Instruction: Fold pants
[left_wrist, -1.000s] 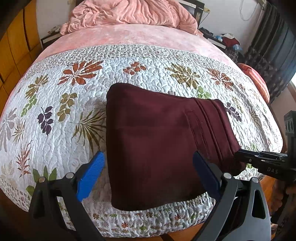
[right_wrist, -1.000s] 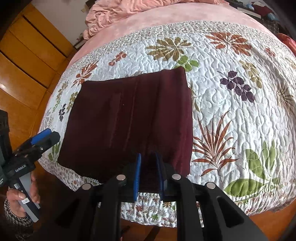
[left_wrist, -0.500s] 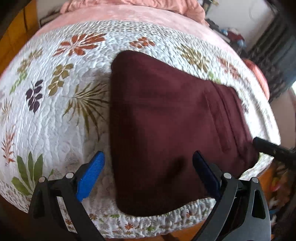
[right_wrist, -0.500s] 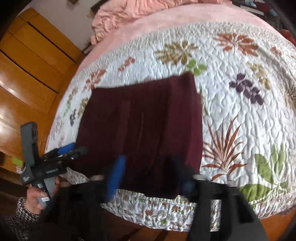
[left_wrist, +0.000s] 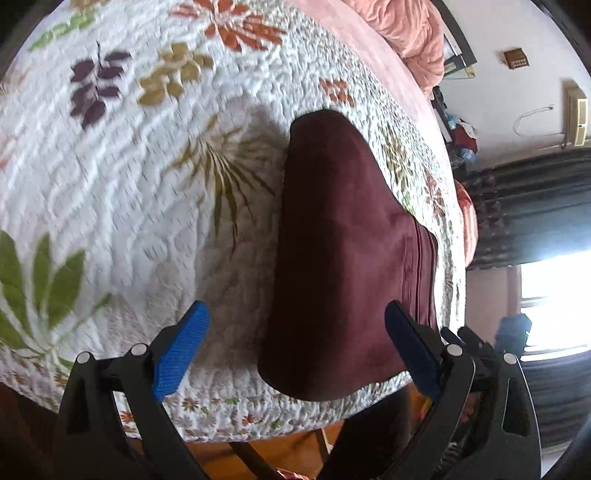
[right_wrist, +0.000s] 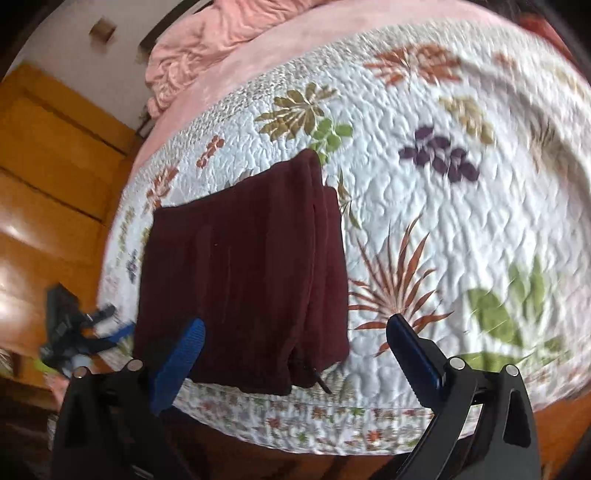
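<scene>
— What were the pants (right_wrist: 243, 273) between the right gripper (right_wrist: 295, 350)'s opening fingers made of?

— Soft matt maroon cloth, faintly ribbed, with stitched seams.

— And under them?

— A quilt (right_wrist: 461, 229) of white cloth, puckered and bumpy, printed with leaves. Beyond the fingertips lay a plush pink blanket (right_wrist: 199, 48), rumpled.

— The left gripper (left_wrist: 295, 339)?

— Matt black plastic arms, blue pads (left_wrist: 181, 350) with a fine rough grain, small shiny metal pins.

— Left of the right gripper's fingers?

— Glossy orange wood panels (right_wrist: 48, 177).
</scene>
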